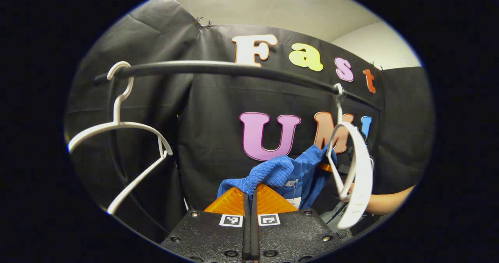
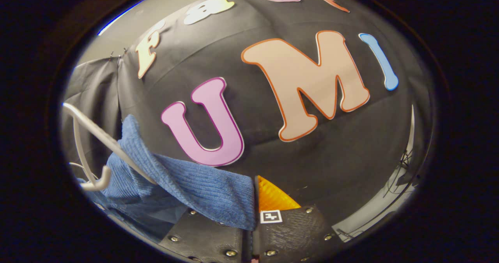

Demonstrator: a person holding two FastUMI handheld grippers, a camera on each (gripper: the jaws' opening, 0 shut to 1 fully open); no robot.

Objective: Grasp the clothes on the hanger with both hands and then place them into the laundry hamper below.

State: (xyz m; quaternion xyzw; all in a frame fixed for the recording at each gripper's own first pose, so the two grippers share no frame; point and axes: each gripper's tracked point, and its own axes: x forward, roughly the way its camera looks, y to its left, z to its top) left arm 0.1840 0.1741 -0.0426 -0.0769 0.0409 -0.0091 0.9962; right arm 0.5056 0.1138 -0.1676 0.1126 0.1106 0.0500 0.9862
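Note:
A blue ribbed garment (image 1: 273,173) hangs bunched in front of my left gripper (image 1: 251,194), whose fingers are pressed together on its edge. Its far end reaches up beside a white hanger (image 1: 356,177) that dangles from the black rail (image 1: 234,68). In the right gripper view the same blue garment (image 2: 187,185) drapes over the left finger of my right gripper (image 2: 254,200), clamped between both fingers, and a white hanger (image 2: 97,146) crosses it at the left. The hamper is out of sight.
A second, bare white hanger (image 1: 121,130) hangs at the left end of the rail. A person's forearm (image 1: 390,200) shows low on the right behind the hanger. The black cloth wall stands close behind everything.

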